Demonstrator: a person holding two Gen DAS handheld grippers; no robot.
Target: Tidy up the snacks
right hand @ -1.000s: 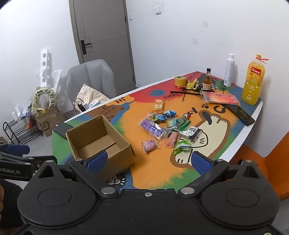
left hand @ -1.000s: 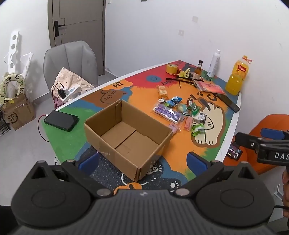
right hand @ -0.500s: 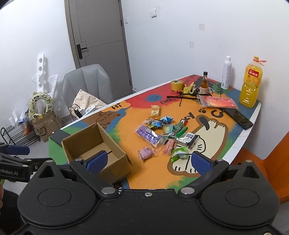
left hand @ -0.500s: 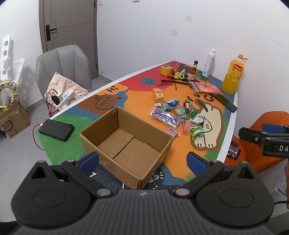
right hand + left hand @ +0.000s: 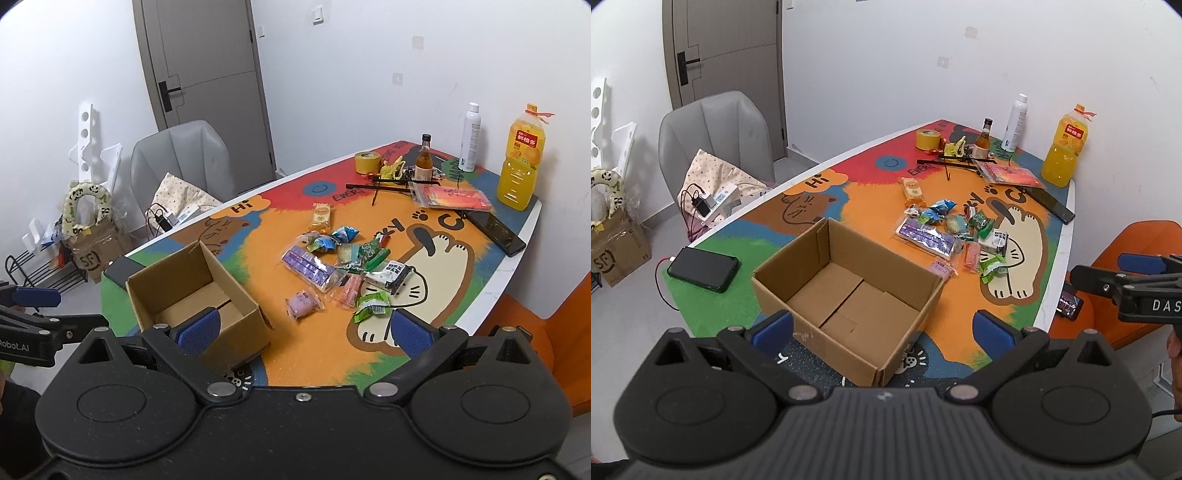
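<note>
Closest to both cameras, the left gripper (image 5: 882, 328) and right gripper (image 5: 303, 330) hang above the near table edge, jaws spread wide, nothing between them. Over the last second both views have drawn back and risen a little: more of the table (image 5: 303, 354) shows now, and the box sits lower in frame. Nothing on the table has shifted.

Just past the left gripper: cardboard box (image 5: 846, 291), flaps open, upright, empty (bare floor visible in both views). So no snack is stowed yet; I'd judge the task at its very start.

Beyond the box, to its right: the snack pile (image 5: 343, 266), loose wrappers touching or overlapping, with a pink packet (image 5: 301, 302) and a green packet (image 5: 371, 306) on the near fringe. Those two look the easiest first picks for the right gripper, being apart from the heap.

Left of the box, a black phone (image 5: 703, 267) lies flat.

Far end: tape roll (image 5: 365, 162), bottles, orange juice jug (image 5: 521, 166). Not snacks, probably leave alone.
</note>
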